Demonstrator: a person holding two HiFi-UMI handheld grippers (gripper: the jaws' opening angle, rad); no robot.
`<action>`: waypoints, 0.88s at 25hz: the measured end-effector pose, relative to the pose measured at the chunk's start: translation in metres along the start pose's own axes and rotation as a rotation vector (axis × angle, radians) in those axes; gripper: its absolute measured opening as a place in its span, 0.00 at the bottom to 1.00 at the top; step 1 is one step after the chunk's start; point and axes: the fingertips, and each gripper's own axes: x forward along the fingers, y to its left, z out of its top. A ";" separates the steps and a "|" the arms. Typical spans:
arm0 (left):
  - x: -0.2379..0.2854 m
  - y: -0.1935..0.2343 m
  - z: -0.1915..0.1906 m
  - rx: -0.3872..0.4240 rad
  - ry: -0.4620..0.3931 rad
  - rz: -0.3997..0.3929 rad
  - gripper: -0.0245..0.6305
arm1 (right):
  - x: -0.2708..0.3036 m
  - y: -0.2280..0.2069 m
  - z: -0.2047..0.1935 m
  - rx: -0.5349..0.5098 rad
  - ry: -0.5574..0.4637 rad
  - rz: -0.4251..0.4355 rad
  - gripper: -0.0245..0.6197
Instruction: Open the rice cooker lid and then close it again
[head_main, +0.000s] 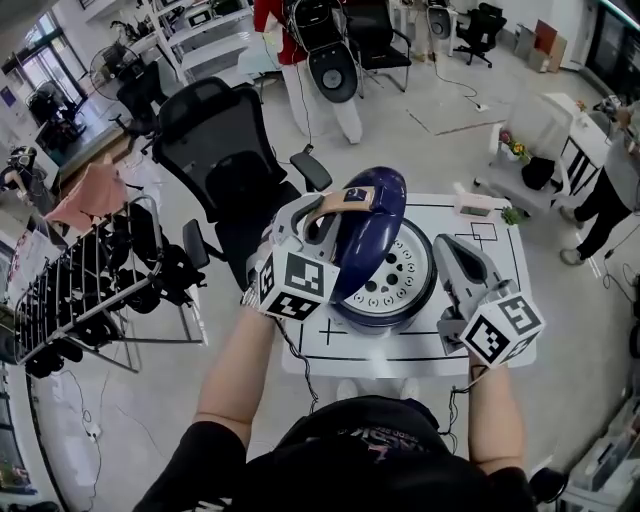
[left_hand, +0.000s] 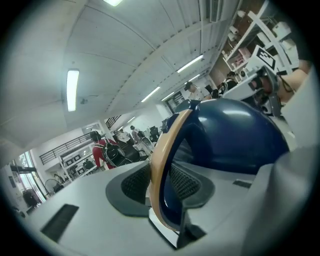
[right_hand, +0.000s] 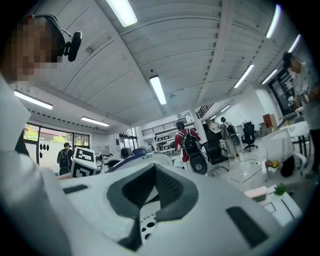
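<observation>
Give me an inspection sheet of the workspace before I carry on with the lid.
Surface: white table with black marked lines.
Job's things: rice cooker on the table; dark blue lid raised, perforated inner plate showing.
Clutter: small box and a green item near the table's far edge.
Grippers: left gripper shut on the lid's tan handle; right gripper shut, empty, beside the cooker.
Cables: black cable hanging below the left gripper.
Surroundings: black office chair behind the table, wire rack at left, a person standing at right.
</observation>
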 end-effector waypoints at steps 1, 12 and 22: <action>0.001 -0.003 0.001 0.012 0.004 0.000 0.23 | 0.000 0.000 0.001 -0.002 0.000 0.004 0.04; 0.012 -0.048 0.013 0.173 0.053 0.006 0.24 | -0.003 -0.006 0.003 -0.023 0.026 0.045 0.04; 0.024 -0.082 0.017 0.309 0.104 0.010 0.25 | 0.007 -0.014 -0.012 -0.038 0.114 0.092 0.04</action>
